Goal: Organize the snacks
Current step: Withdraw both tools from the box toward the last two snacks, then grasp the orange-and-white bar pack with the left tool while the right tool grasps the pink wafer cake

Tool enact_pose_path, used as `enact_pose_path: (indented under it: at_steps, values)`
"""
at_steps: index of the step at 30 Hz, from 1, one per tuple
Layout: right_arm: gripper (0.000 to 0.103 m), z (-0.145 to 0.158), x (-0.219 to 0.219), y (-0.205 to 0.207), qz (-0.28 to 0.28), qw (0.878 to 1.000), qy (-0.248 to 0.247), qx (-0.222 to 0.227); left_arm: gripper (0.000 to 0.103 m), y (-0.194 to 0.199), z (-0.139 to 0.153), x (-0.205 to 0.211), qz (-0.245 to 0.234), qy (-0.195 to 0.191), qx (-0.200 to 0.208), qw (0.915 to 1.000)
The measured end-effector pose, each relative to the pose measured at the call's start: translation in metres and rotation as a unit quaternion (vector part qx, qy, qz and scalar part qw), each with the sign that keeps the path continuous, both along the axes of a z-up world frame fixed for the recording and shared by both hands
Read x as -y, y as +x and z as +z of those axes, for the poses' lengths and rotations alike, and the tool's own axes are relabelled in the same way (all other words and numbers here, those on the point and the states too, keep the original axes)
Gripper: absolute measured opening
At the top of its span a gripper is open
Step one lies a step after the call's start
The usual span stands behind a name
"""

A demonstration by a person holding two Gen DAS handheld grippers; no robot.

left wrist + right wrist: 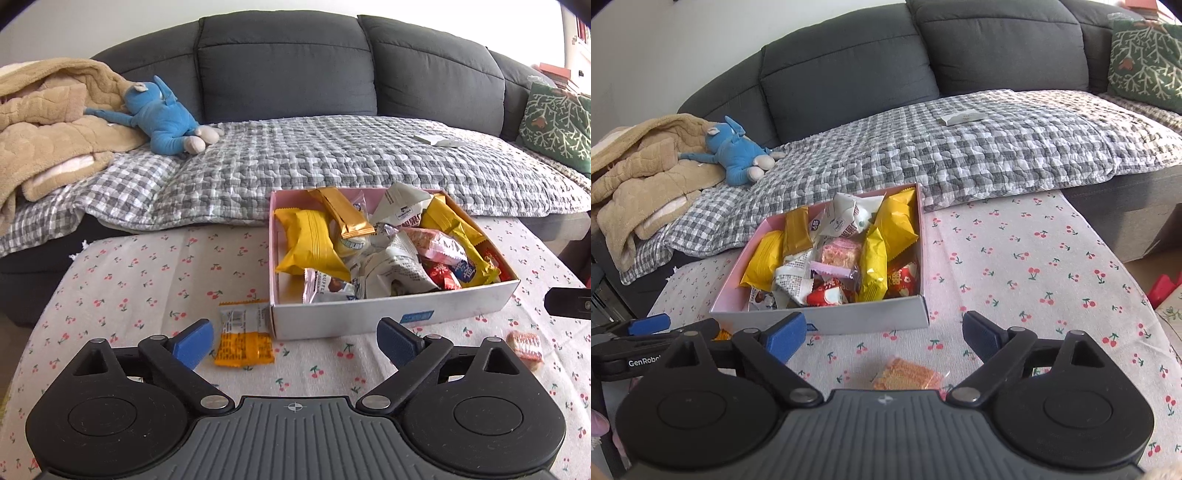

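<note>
A shallow cardboard box (391,314) (871,317) with a pink inside stands on the cherry-print tablecloth, filled with several wrapped snacks. In the left wrist view my left gripper (295,341) stands open just in front of the box, with nothing between its blue fingers (194,341). An orange and clear snack packet (243,338) lies flat beside the box's near left corner. My right gripper (884,338) is open too. A pink wafer packet (908,376) (524,345) lies on the cloth below its gap, apart from the pads. The left gripper (646,325) shows at the left edge of the right wrist view.
Behind the table is a dark grey sofa (284,70) with a grey checked cover (332,155), a blue plush toy (162,118), a tan blanket (48,122), a green patterned cushion (554,122) and a small white packet (436,140). Red objects (1163,288) lie on the floor at the right.
</note>
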State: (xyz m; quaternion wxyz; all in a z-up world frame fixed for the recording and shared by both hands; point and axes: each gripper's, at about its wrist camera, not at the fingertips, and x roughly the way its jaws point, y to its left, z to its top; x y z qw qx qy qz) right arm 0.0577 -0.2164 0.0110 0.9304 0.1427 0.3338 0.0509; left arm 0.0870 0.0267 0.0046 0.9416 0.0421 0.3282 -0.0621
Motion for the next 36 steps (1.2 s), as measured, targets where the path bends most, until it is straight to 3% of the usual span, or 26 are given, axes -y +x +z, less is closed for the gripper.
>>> enact_pose_path:
  at_steps: [7,19,25,36]
  values:
    - [0.102,-0.009,-0.014,-0.023,0.009,0.999,-0.035,-0.001,0.099,-0.021,-0.015,-0.01,0.002,0.019,-0.008,0.9998]
    - [0.102,-0.053,-0.029,-0.037,0.017,0.996,-0.086,-0.032,0.1,-0.022,-0.063,-0.03,0.025,0.062,-0.018,0.9976]
    - [0.103,-0.066,-0.035,-0.034,0.019,0.992,-0.122,-0.025,0.103,-0.01,-0.071,-0.035,0.028,0.044,0.002,0.9986]
    - [0.103,-0.069,-0.035,-0.013,0.013,0.992,-0.123,-0.007,0.103,0.033,-0.074,-0.035,0.021,0.018,-0.005,0.9996]
